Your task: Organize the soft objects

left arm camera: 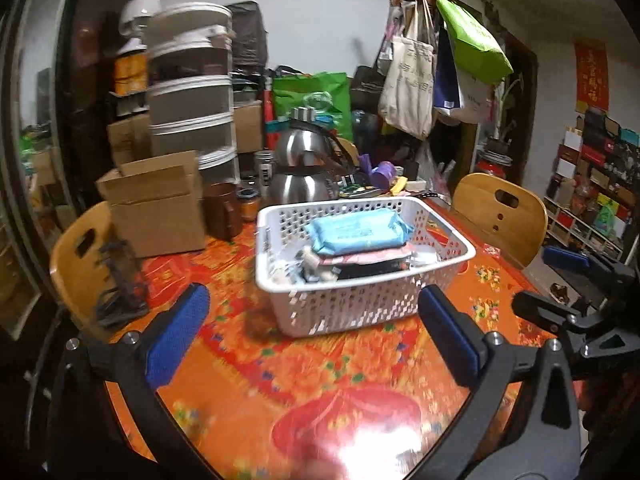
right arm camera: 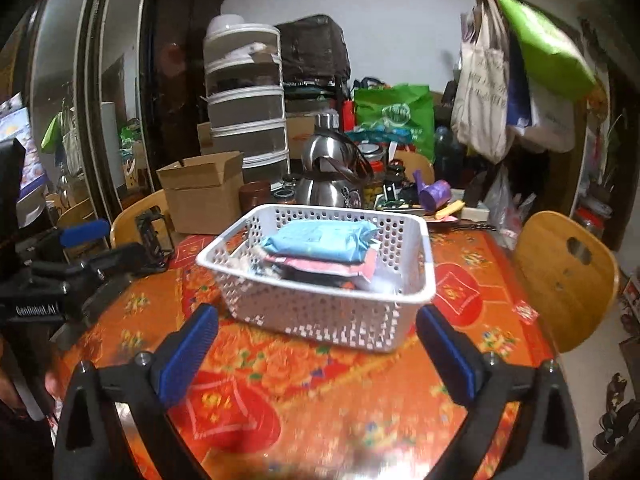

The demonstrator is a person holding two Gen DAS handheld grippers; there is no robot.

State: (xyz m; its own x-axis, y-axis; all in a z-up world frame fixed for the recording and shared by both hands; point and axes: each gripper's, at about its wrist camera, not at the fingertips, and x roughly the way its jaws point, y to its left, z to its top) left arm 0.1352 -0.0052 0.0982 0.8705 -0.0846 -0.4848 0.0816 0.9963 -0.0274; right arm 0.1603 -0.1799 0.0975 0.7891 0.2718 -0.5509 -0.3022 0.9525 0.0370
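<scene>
Left wrist view: left gripper [left arm camera: 312, 332] and right gripper [right arm camera: 316, 352] gape empty, basket [left arm camera: 360, 304] just beyond the fingertips, packs [right arm camera: 320, 240] stacked inside. Sorting looks finished; next likely needs only a check for strays.

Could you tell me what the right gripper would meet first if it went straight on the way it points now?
Probably the near wall of the white basket, which sits dead ahead of the open right gripper; since it tilts downward, the tablecloth could come first.

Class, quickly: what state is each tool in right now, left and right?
Left tool: open, holding nothing.
Right tool: open, holding nothing.
</scene>
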